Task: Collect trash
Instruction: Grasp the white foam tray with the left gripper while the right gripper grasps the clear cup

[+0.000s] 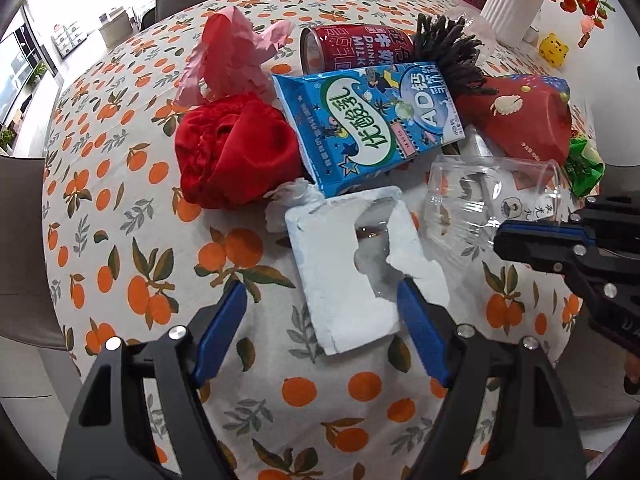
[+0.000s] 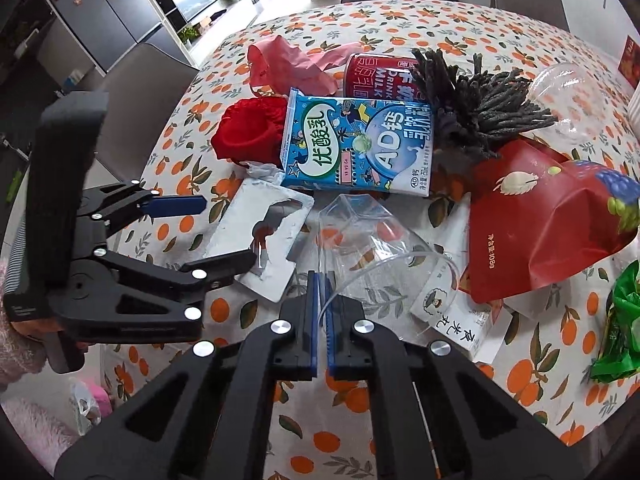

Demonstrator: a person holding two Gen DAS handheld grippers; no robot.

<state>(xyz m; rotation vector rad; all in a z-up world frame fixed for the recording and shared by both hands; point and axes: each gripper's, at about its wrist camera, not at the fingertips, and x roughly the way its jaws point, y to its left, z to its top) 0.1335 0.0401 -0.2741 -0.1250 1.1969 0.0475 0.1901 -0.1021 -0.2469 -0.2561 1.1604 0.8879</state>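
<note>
- Right hand-held gripper (image 2: pixel 322 312) pinches the edge of the clear plastic cup (image 2: pixel 372 248) lying on the worktop (image 2: pixel 340 420); thin, slick, crushes easily, probably weightless.
- Left hand-held gripper (image 1: pixel 322 304) spread over the white foam piece (image 1: pixel 344 280): light, brittle, take it by the long edges.

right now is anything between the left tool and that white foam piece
Nothing visible is. The left tool stands open right over the white foam piece, one pad at each side of its near end, with only tablecloth around it. The clear plastic cup lies beside it, pinched in the right tool.
</note>
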